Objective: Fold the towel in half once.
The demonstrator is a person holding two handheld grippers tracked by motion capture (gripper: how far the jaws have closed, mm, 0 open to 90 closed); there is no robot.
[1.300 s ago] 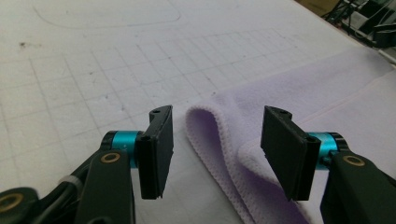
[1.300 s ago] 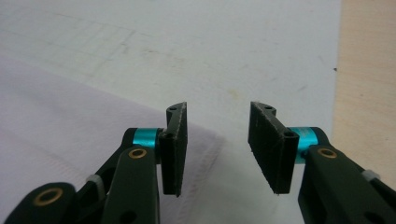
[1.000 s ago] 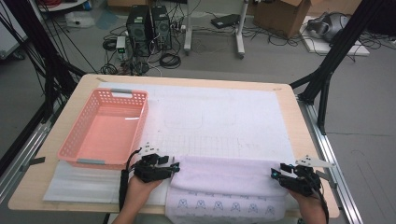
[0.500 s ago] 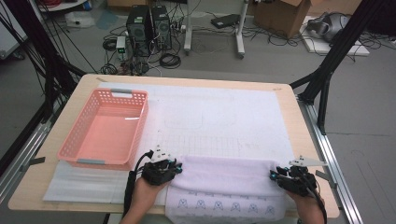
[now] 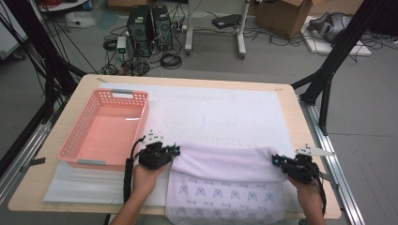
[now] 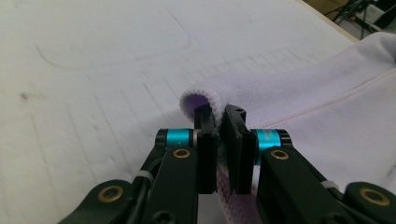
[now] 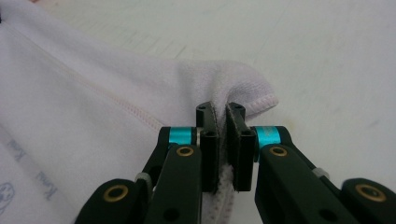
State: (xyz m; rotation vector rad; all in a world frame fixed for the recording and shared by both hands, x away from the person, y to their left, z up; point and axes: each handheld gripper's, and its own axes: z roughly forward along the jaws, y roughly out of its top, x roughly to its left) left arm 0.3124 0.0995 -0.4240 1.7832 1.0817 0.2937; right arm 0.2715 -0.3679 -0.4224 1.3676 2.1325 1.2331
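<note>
The towel [image 5: 225, 180] lies across the near half of my worktop [image 5: 291, 101], on the white mat [image 5: 225, 110], with its far edge folded over toward me and the printed part hanging at the near edge. My biggest worry is uneven pulling: if one hand travels faster, the fold will skew and the cloth will bunch in the middle. Next, the pink basket [image 5: 105, 129] sits just left of my left gripper [image 6: 218, 122]; swinging wide could knock it. My jaws have just been closing, and the left gripper now pinches the towel's left corner, while my right gripper [image 7: 221, 117] clamps the right corner. Both bites are shallow, right at the hem, so a sharp tug could slip a corner free.
</note>
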